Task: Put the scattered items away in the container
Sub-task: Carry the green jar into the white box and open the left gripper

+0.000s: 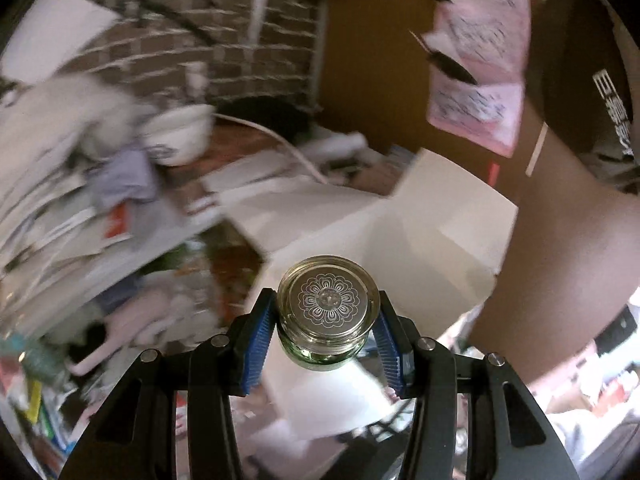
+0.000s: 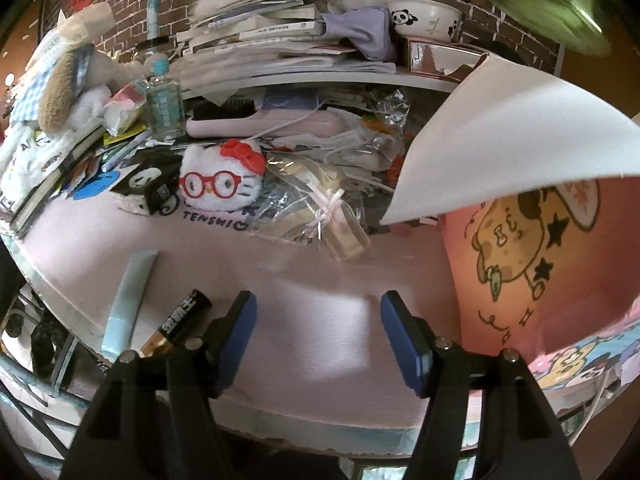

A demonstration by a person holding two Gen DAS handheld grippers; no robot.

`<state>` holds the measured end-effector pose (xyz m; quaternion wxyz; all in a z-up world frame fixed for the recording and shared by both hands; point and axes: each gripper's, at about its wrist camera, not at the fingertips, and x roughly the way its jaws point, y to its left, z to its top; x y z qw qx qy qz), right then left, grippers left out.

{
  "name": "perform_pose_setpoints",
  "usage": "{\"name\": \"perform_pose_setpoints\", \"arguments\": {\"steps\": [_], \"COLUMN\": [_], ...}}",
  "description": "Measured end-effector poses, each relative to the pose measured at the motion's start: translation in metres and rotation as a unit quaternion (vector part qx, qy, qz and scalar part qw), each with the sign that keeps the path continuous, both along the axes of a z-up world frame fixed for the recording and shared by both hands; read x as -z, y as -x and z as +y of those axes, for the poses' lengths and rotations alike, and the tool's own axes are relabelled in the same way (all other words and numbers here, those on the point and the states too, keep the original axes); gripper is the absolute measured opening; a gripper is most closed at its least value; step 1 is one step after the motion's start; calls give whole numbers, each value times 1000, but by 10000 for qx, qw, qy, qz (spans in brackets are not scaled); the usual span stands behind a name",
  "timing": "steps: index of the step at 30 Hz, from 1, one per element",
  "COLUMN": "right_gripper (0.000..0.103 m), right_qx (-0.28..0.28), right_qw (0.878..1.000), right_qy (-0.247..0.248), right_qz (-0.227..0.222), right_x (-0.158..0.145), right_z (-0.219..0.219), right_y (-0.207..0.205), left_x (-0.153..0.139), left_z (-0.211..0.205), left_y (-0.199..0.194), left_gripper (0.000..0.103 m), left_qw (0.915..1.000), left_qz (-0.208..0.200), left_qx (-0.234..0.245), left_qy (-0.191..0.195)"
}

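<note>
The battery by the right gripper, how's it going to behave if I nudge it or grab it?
The battery is a smooth cylinder lying on its side near the desk edge, so a nudge would probably roll it, perhaps off. It looks rigid and likely dense for its size. Its glossy wrap may slip between the open right gripper.

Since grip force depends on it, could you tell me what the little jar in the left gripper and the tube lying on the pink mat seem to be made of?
The jar looks like clear, glossy glass: see-through greenish walls, with a shiny, probably metal, flower-engraved lid. The tube appears to be soft matte plastic, pale blue, with a flat crimped end.
</note>
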<state>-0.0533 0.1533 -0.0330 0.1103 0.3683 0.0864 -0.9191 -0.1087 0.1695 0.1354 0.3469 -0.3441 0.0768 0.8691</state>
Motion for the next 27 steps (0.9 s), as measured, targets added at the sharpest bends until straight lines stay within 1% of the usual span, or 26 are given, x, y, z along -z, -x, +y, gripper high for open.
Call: {"name": "perform_pose_setpoints", "arguments": {"steps": [2,6,10,16,19,23,27], "right_gripper": [62,62,62,63,63,63,63], "right_qx": [-26,-62,-97,-119,-134,-158,-162], "right_qw": [10000,9999,9997,9994,9993,9992,9992], "right_qy": [45,121,199,320,327,349,361], "right_qz": [-10,-32,-59,-112,-93,-76,-67], "right_x": [1,1,2,2,2,3,3], "right_z": [0,1,2,5,5,6,7], "right_y": [0,0,0,0,0,-1,-1], "left_x": [3,12,23,39,45,53,56], "left_z": [19,47,65,81,90,97,103], "left_y": [5,17,25,39,45,51,50], "left_gripper": [43,43,43,43,43,43,43], "left_qw": [9993,9967,9927,9861,9799,9731,9692], "left_qz": [-163,-423,-591,-841,-1033,-1246,-1250], "left_qx": [254,363,383,287,360,438,459], "left_qy": [207,589,974,1405,1670,1886,2070]}}
